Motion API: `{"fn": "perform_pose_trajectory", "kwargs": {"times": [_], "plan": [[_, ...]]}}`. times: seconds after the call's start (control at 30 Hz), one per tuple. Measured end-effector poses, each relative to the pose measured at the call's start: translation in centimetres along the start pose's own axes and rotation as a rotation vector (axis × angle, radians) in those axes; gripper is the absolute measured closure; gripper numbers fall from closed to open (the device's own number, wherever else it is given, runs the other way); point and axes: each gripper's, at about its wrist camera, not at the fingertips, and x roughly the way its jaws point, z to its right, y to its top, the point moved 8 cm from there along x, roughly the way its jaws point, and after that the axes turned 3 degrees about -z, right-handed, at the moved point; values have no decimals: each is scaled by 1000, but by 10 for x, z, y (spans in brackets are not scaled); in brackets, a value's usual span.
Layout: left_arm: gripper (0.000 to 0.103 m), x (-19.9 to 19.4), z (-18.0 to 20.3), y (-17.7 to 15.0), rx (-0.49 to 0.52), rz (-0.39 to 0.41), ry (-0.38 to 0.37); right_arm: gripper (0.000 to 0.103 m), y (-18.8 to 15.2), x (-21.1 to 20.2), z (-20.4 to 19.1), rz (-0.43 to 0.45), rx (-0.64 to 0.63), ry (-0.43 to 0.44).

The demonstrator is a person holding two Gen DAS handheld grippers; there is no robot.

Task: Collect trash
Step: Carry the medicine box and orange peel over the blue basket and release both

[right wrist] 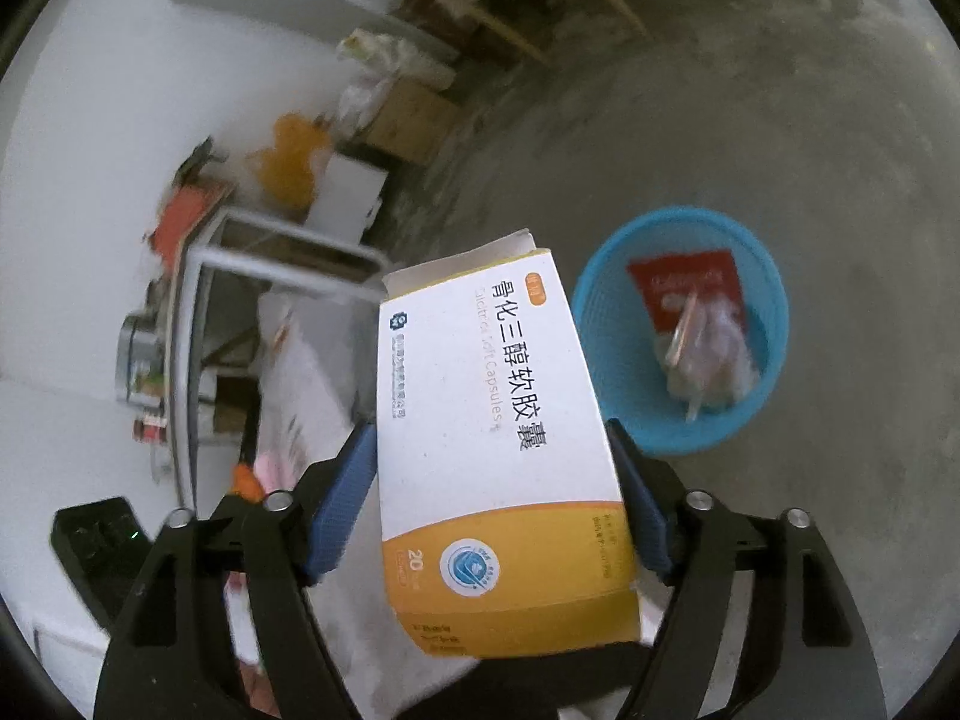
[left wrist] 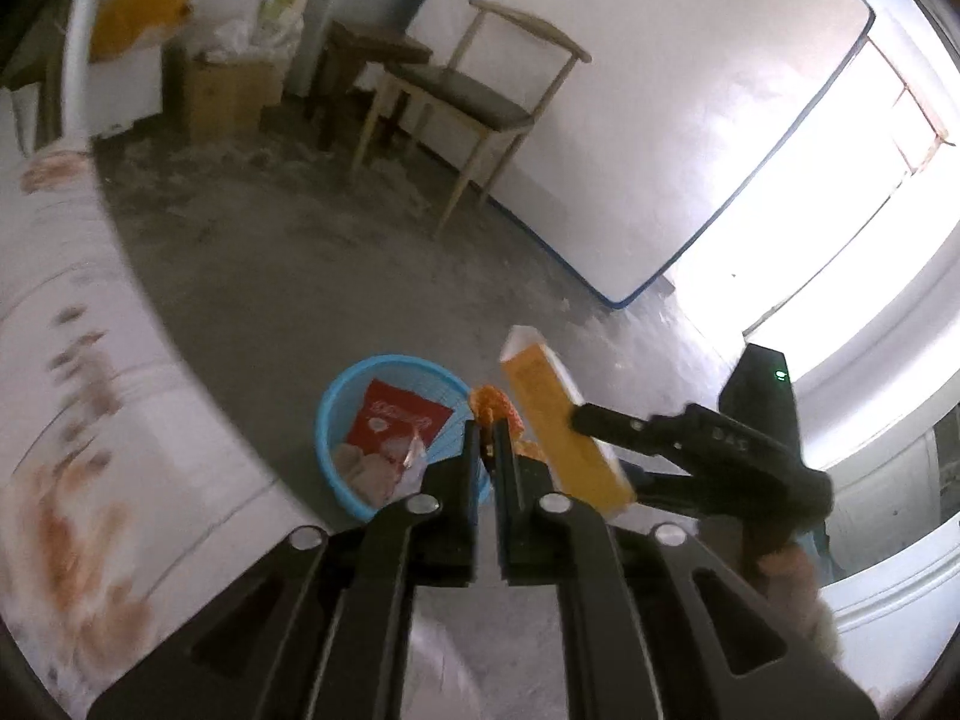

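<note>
A wooden chair (left wrist: 474,90) with a dark seat stands at twelve o'clock on the grey concrete floor (left wrist: 288,264), near a white mattress (left wrist: 648,114) that leans on the wall. At eleven o'clock is a cardboard box (left wrist: 231,93) beside a yellow plastic bag (left wrist: 144,6). A small dark stool (left wrist: 366,60) stands just behind the chair.

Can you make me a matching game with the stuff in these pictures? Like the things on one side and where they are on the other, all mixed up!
Things:
1. medicine box
2. orange wrapper
3. red packet
4. wooden chair

Places:
A. inside the blue basket
B. between the fingers of the right gripper
C. by the white wall at the back
D. at the tips of the left gripper

Right pairs: 1-B, 2-D, 3-A, 4-C
</note>
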Motion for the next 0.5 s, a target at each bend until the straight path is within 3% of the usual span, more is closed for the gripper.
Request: {"fn": "perform_pose_trajectory", "kwargs": {"times": [0.03,0.07,0.1,0.17,0.23,0.33,0.5], "plan": [[52,11,-3,5,-6,-12,27,11,8,7,4,5,5,-6],[41,16,-7,10,-14,-12,58,11,17,14,15,14,20,-39],[39,20,-13,15,-27,6,97,11,23,19,26,18,42,-79],[39,20,-18,13,-37,10,99,11,24,27,49,23,90,-135],[39,8,-22,4,-50,28,73,11,17,24,63,28,103,-143],[36,-11,-31,-5,-31,57,95,12,-1,22,75,18,99,-158],[34,-47,-40,-25,-31,102,86,14,-22,9,76,6,89,-144]]}}
